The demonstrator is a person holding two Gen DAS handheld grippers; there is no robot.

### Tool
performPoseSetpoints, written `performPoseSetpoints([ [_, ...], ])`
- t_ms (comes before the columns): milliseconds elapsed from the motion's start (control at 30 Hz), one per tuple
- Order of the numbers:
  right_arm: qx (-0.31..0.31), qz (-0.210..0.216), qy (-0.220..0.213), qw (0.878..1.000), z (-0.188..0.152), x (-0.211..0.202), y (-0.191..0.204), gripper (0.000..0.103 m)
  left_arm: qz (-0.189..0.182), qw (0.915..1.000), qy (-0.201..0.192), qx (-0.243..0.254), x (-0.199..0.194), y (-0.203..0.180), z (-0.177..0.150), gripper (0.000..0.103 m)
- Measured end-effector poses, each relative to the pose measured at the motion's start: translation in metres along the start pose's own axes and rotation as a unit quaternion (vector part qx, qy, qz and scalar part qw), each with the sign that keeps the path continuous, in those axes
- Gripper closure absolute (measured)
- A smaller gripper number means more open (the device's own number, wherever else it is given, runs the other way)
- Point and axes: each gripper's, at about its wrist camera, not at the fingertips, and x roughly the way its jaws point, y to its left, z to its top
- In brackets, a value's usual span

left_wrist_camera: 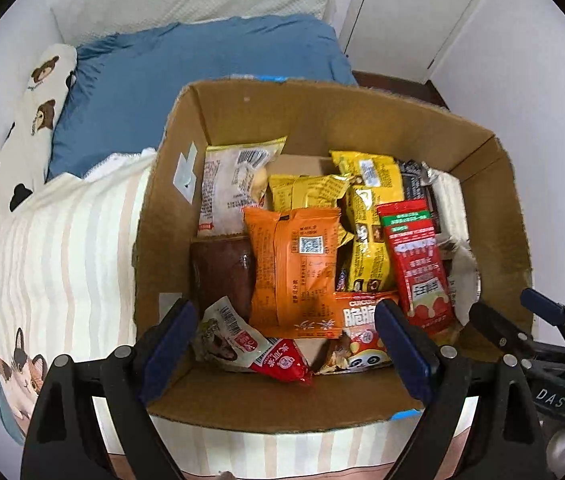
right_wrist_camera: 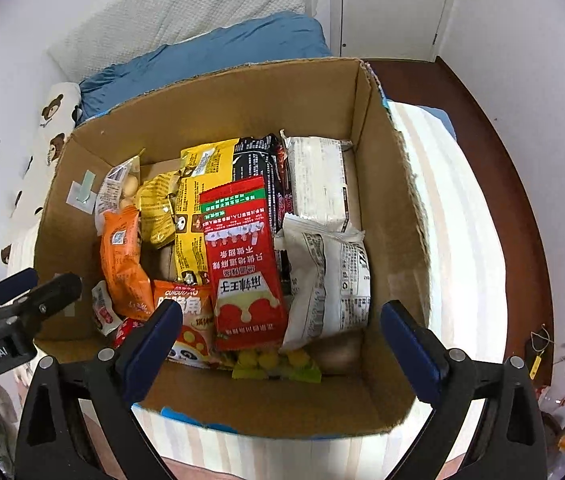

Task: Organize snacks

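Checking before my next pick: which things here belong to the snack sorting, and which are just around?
Job: cardboard box; orange packet; red packet; yellow packets; white packets.
Just around: blue pillow; striped blanket; bear-print pillow; door.

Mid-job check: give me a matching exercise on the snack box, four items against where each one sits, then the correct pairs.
Items:
1. orange foil packet
2. tall red carton-style packet
3. white printed bag
4. blue pillow

Places:
A. outside the brown cardboard box, behind it on the bed
B. in the box, along its right wall
C. in the box, left of the yellow packets
D. in the box, between the yellow packets and the white bags

Pairs: 1-C, 2-D, 3-B, 4-A
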Motion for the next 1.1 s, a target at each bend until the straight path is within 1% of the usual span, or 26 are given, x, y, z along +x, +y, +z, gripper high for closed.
performPoseSetpoints([
  [200, -0.005, 0.002, -0.027, 1.000, -0.015, -0.029, -0.002, 0.002, 0.014, 0.9991, -0.038, 0.011, -0.027, -0.010, -0.012, 0.011],
  [367, -0.011, 0.008, -0.062, 0.998, -0.037, -0.065, -0.001, 0.002, 0.024, 0.9964, -0.081, 0.011, -0.055, -0.012, -0.035, 0.011],
  [467, -0.014, 0.013, -0.086, 0.996, -0.054, -0.090, -0.001, 0.002, 0.029, 0.9940, -0.105, 0.011, -0.075, -0.014, -0.056, 0.011],
  [533, -0.014, 0.020, -0.100, 0.995, -0.068, -0.107, -0.001, 0.002, 0.025, 0.9924, -0.120, 0.009, -0.089, -0.016, -0.072, 0.011],
  [700, -0.021, 0.028, -0.133, 0.991, -0.105, -0.146, 0.001, 0.001, 0.023, 0.9890, -0.146, 0.007, -0.122, -0.020, -0.111, 0.011],
  [933, -0.023, 0.039, -0.167, 0.985, -0.161, -0.195, 0.001, 0.001, 0.018, 0.9838, -0.178, 0.001, -0.169, -0.018, -0.160, 0.011],
  [1100, -0.028, 0.038, -0.189, 0.981, -0.196, -0.227, 0.001, 0.001, 0.026, 0.9788, -0.203, 0.001, -0.198, -0.019, -0.191, 0.011],
])
